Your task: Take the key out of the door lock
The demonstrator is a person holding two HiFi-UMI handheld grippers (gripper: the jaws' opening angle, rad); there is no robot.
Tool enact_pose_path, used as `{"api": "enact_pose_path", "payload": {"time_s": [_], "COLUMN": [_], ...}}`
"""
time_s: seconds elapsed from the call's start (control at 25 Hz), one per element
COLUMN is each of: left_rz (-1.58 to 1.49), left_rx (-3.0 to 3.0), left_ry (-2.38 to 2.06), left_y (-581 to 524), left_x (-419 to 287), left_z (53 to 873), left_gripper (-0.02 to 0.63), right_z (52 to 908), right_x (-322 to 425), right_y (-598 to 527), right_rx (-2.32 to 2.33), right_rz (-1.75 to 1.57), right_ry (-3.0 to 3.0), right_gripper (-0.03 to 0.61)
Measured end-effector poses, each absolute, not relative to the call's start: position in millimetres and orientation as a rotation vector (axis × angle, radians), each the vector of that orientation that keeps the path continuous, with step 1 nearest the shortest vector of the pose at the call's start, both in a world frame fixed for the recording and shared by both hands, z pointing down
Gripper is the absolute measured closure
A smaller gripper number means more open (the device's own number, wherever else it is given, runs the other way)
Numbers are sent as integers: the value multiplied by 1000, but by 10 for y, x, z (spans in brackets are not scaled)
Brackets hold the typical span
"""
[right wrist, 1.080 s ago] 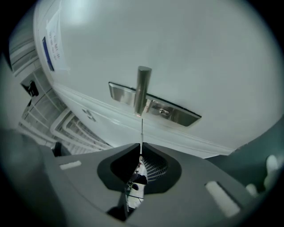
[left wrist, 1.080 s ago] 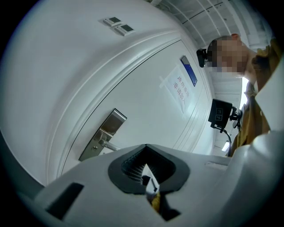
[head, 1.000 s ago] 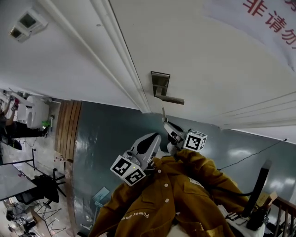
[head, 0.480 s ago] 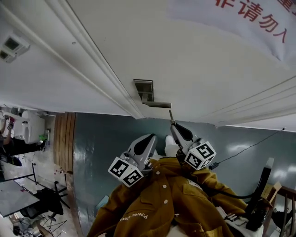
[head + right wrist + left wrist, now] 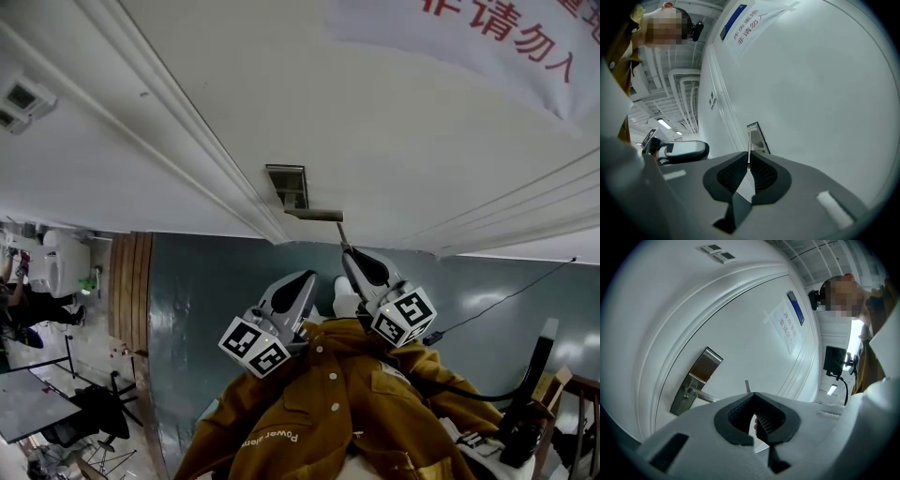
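- Key (image 5: 748,152) blade stands pinched between the jaws of the right hand-held gripper (image 5: 748,165), which are pressed together on it; the thin metal sticks straight out past the tips.
- From the head view, the key (image 5: 340,234) points up from the right hand-held gripper (image 5: 349,255) towards the free end of the lever handle (image 5: 316,215). Its tip lies just beside that end; whether the two touch cannot be told.
- Lock plate (image 5: 287,185), a dull metal rectangle, is fixed to the white door (image 5: 403,141) near its moulded edge, with the lever handle running out sideways from it.
- In the right gripper view the lock plate (image 5: 757,136) shows just behind the key's tip.
- Left hand-held gripper (image 5: 753,416) has its jaws slightly spread, with nothing between the ribbed pads.
- In the head view the left hand-held gripper (image 5: 298,286) hangs lower than the right one, to its left and apart from the door hardware.
- From the left gripper view, the key (image 5: 746,386) appears as a thin upright sliver to the right of the lock plate (image 5: 696,380) and clear of it.
- Paper sign (image 5: 506,37) with red characters is stuck on the door, well above and to the right of the lock plate.
- Marker cubes sit on both tools: the left cube (image 5: 258,345) and the right cube (image 5: 403,315).
- Mustard-coloured jacket (image 5: 328,403) fills the lower middle of the head view, over a dark green floor (image 5: 206,281).
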State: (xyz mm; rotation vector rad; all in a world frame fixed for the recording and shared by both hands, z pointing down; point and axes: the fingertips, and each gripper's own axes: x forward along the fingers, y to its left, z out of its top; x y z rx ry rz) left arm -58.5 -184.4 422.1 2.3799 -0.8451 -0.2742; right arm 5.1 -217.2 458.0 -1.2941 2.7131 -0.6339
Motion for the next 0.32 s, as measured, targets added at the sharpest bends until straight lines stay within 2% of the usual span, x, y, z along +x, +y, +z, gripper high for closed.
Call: {"api": "enact_pose_path", "payload": {"time_s": [0.32], "left_rz": [-289], "left_rx": [2371], "left_ry": [-857], "left_y": [-1874], "left_x": [-663], "left_z": [4221], "left_gripper": [612], "right_z": [4569], "right_x": [-52], "right_y": [-2193], "right_rx": [-1263], "right_rz": [-638], "right_ry": [2724], "right_gripper": [551]}}
